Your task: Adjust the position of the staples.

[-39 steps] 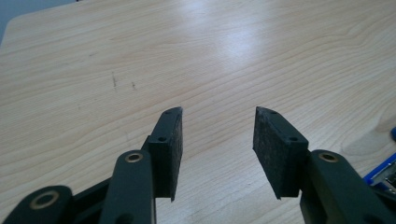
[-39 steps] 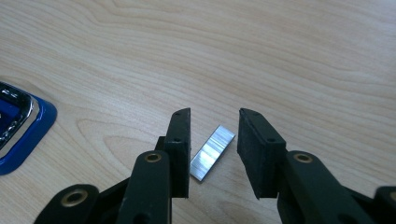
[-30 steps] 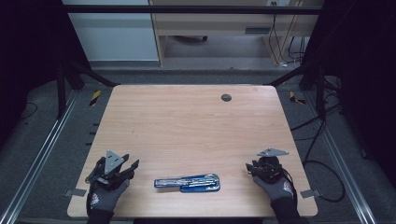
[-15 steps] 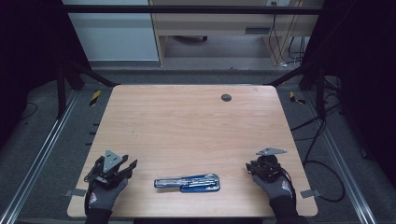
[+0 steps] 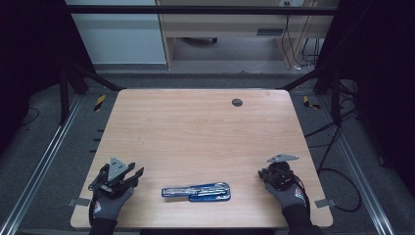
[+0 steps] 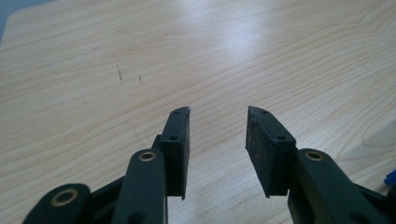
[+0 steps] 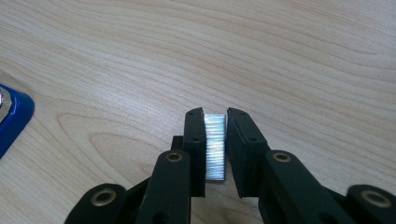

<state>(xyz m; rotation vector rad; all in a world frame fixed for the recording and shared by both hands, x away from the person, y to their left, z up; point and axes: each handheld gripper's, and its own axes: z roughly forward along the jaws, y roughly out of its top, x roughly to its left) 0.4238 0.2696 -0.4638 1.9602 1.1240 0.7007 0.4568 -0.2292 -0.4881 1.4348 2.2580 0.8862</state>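
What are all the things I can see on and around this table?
stapler: one, blue and silver, flat on the table's near edge, between the two hands
staple strip: one, shiny silver, between the right claw's pads
table: one, light wood
round hole cover: one, dark grey, far side of the tabletop
left claw: one, black, jaws apart with nothing between them, have just been closing
right claw: one, black, jaws have just closed onto the staple strip
gloved hands: two, grey, at the near corners
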